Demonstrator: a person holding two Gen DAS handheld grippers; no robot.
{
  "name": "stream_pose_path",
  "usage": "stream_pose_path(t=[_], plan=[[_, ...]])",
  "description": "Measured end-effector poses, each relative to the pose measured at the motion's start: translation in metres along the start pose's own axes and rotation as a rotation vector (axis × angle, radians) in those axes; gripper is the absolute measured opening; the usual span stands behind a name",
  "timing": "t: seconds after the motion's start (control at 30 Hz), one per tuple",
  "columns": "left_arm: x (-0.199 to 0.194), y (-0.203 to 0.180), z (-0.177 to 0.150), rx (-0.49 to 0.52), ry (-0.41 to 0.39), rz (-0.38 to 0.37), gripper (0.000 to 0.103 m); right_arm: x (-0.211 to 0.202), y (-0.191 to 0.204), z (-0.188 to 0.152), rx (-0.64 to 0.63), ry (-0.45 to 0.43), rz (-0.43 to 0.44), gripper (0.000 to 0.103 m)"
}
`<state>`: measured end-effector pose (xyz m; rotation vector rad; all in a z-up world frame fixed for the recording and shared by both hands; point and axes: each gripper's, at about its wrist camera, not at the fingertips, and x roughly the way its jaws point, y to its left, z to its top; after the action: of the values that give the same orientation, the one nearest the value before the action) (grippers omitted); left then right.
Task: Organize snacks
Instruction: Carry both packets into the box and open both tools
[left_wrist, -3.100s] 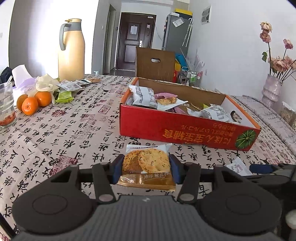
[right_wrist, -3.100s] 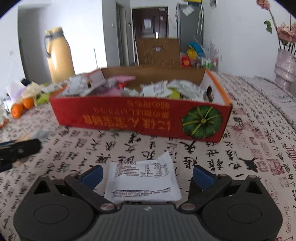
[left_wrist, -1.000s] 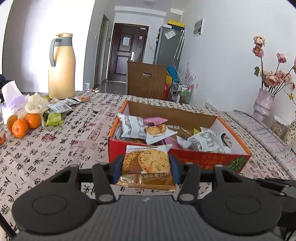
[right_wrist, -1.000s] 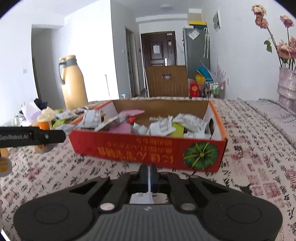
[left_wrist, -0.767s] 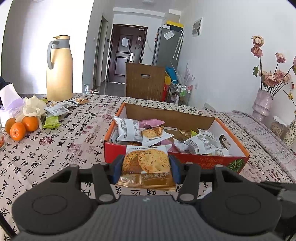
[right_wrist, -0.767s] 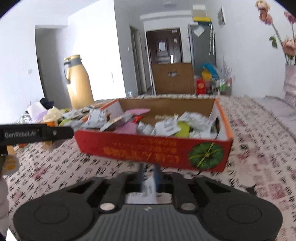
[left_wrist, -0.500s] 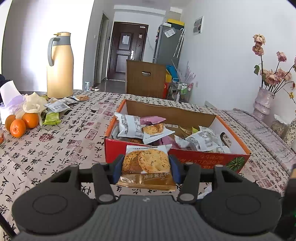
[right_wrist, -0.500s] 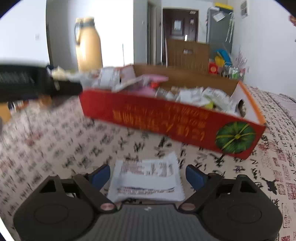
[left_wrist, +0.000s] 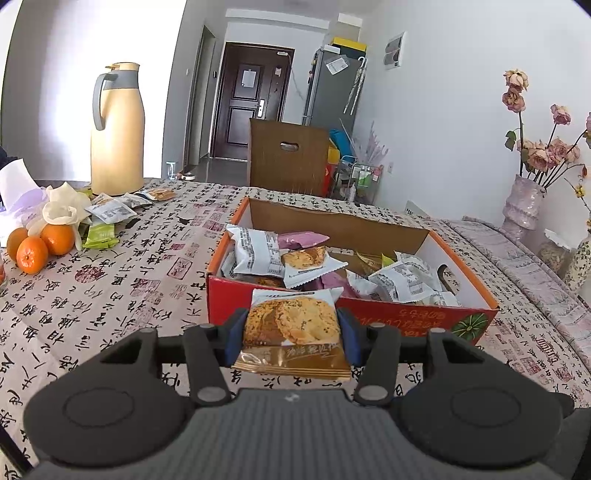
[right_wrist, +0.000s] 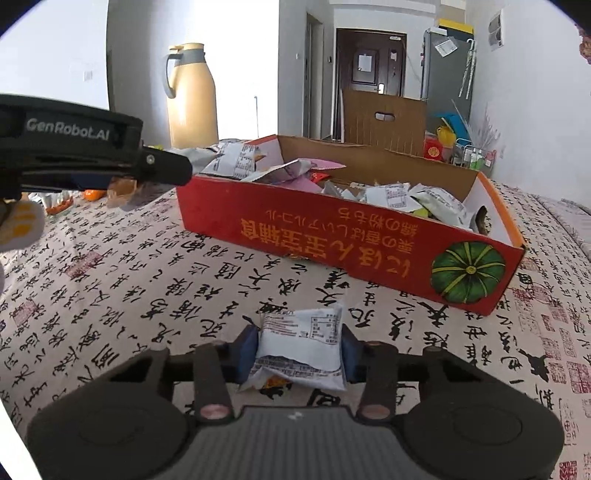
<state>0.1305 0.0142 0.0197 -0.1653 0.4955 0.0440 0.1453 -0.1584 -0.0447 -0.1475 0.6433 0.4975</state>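
My left gripper (left_wrist: 291, 326) is shut on a cookie packet (left_wrist: 293, 356) with a gold lower band, held in the air just short of the red cardboard box (left_wrist: 388, 315). The box is full of snack packets (left_wrist: 258, 254). In the right wrist view the left gripper (right_wrist: 162, 170) reaches in from the left beside the box (right_wrist: 332, 236). My right gripper (right_wrist: 298, 347) is low over the tablecloth. Its jaws are closing on a white snack packet (right_wrist: 301, 334), and both blue pads press the packet's sides.
A cream thermos jug (left_wrist: 116, 129), oranges (left_wrist: 37, 243) and loose packets (left_wrist: 110, 214) sit at the table's far left. A vase of dried flowers (left_wrist: 524, 206) stands at the right. A brown chair back (left_wrist: 288, 158) is behind the table. Printed cloth (right_wrist: 129, 295) lies left of my right gripper.
My right gripper held the white packet edge-on, opened wide with the packet flat between its fingers, then sank and closed across the packet's width. The left gripper kept its hold and place.
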Motion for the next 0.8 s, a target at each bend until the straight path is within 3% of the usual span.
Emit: stream_pose_path(t=[0.1,0.13,0.2,0.53,0.8], plan=[[0.0,-0.002,0.003,0.007,-0.006,-0.002,0.053,-0.006,-0.006,0.004,0.018,-0.024,0.0,0.033],[-0.001,-0.003,0.004,0.011,-0.009,-0.003,0.053,-0.009,-0.008,0.006,0.023,-0.034,-0.002,0.02],[-0.001,-0.006,0.008,0.017,-0.017,-0.004,0.053,-0.012,-0.014,0.012,0.036,-0.049,0.006,0.013],[0.0,-0.013,0.017,0.036,-0.034,-0.013,0.053,-0.025,-0.026,0.021,0.061,-0.118,-0.012,0.008],[0.007,-0.03,0.05,0.113,-0.093,-0.006,0.053,-0.042,-0.041,0.065,0.063,-0.246,-0.064,0.008]])
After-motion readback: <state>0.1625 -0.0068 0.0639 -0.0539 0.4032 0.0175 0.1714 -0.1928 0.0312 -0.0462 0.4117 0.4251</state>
